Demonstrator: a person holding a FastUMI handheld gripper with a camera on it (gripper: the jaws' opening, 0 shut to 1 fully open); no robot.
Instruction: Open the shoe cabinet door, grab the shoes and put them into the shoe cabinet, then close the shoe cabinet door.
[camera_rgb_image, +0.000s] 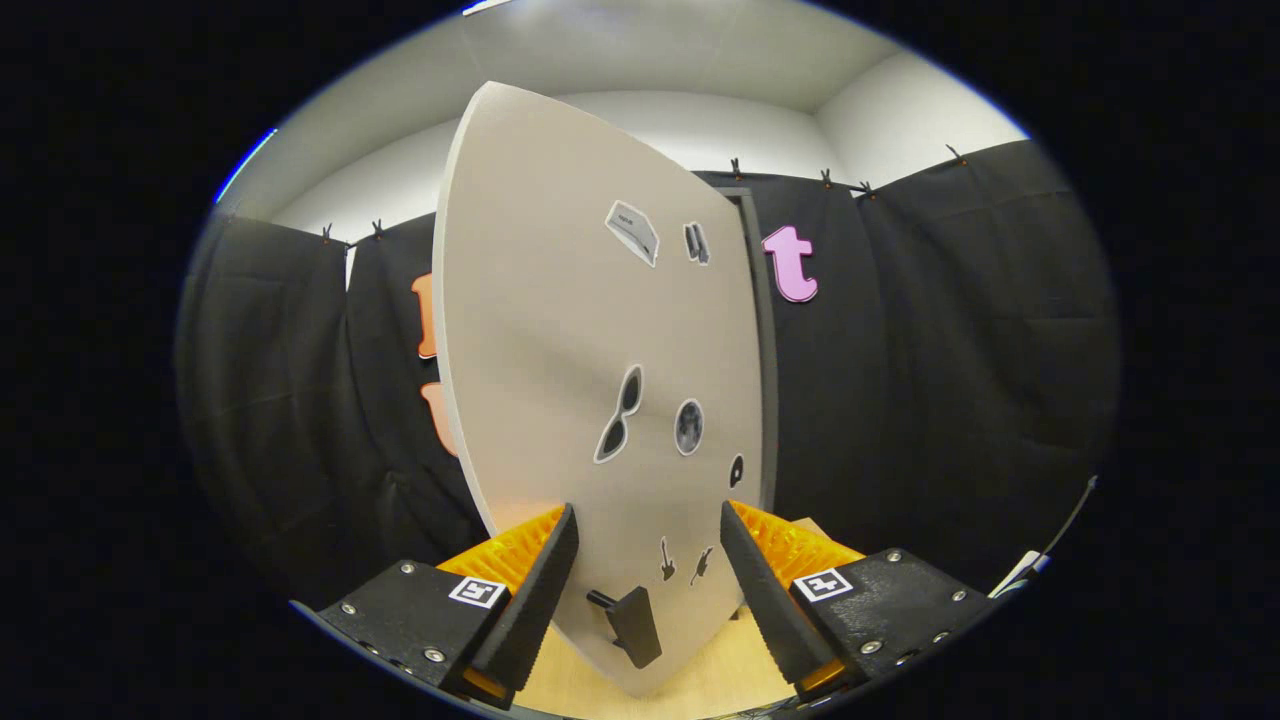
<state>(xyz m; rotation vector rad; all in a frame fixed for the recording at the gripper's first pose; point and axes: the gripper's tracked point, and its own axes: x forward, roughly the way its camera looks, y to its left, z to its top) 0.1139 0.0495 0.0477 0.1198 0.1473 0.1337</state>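
I've got the hand-held gripper (648, 545) spread wide, nothing pinched, w/ the pale beige sticker-covered shoe cabinet door (560, 340) dead ahead at 12 o'clock, swung partly open. Its small black handle (630, 622) sits between the fingers, low, approx 6 o'clock, apart from both. Light wood worktop (720, 680) below. Risk, imo: closing too early or off-centre, the fingers miss the handle or scrape the panel; a glancing pull could slip off and let the door swing. Count: 1 door, 1 handle, 7 stickers; shoes not spotted.
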